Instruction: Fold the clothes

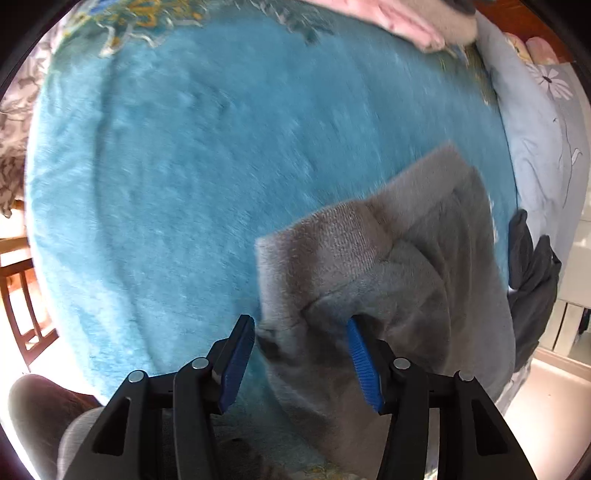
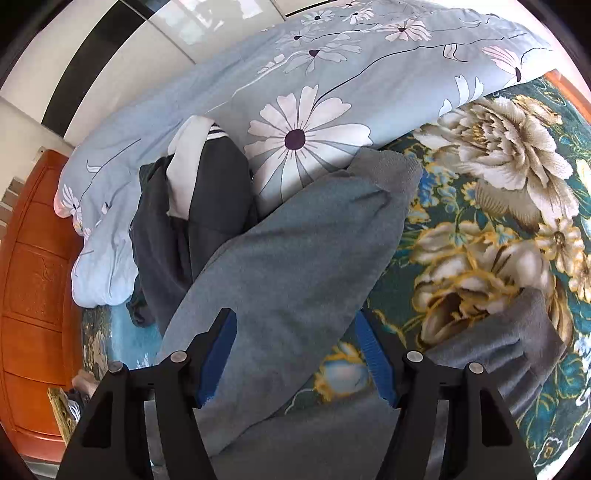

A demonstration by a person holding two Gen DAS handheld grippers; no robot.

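Observation:
A grey knitted garment lies on the teal plush blanket, with a ribbed cuff pointing up-left. My left gripper is open, its blue pads wide apart; the garment's edge lies between them and against the right pad. In the right wrist view a grey sleeve of the garment stretches away from the camera over the blanket's flowered part. My right gripper is open, with the sleeve between the jaws. Another grey fold lies at the right.
A light blue flowered duvet is bunched along the bed's far side. A pile of dark grey and white clothes lies against it. Pink and grey clothes lie at the blanket's far edge. An orange wooden headboard stands at left.

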